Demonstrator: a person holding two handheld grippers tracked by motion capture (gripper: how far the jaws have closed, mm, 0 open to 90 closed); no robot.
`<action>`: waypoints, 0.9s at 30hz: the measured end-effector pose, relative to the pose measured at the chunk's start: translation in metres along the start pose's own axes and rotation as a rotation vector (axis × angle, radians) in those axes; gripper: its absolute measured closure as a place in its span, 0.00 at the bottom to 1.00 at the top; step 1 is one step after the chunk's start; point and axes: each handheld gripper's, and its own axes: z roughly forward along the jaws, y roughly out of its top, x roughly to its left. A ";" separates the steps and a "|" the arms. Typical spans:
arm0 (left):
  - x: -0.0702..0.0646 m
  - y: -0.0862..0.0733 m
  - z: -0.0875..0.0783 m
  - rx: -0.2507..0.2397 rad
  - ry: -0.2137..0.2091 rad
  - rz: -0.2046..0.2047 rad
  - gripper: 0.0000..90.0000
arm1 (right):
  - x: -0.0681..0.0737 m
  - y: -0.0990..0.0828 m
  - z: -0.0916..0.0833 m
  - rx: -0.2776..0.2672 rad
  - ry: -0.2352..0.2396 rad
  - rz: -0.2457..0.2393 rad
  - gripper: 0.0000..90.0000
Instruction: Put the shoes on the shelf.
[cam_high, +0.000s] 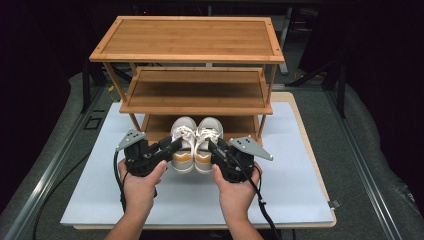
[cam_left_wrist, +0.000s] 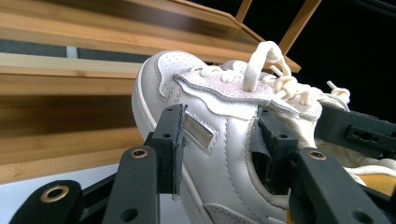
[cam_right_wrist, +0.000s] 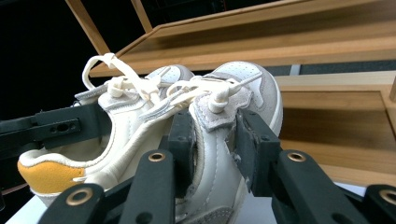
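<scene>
Each hand-held gripper, left (cam_high: 172, 146) and right (cam_high: 214, 148), grasps one sneaker (cam_high: 183, 142) (cam_high: 206, 141) by its side wall; toes point into the rack's bottom shelf (cam_high: 160, 123).

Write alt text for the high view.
A person's hands hold two claws, the left claw and right claw, each gripping one of two white shoes with mustard heels. The shoes are at the bottom tier of a three-tier wooden rack on a pale board.
</scene>
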 end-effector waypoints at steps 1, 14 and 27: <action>0.000 0.001 0.000 -0.002 -0.001 0.000 0.64 | 0.000 0.001 -0.001 0.003 -0.001 -0.004 0.76; -0.003 0.017 0.000 -0.020 -0.002 0.013 0.64 | 0.003 0.017 -0.001 -0.015 -0.002 -0.017 0.76; 0.000 0.031 0.010 -0.022 -0.003 0.015 0.64 | -0.001 0.031 0.009 -0.028 -0.008 -0.017 0.76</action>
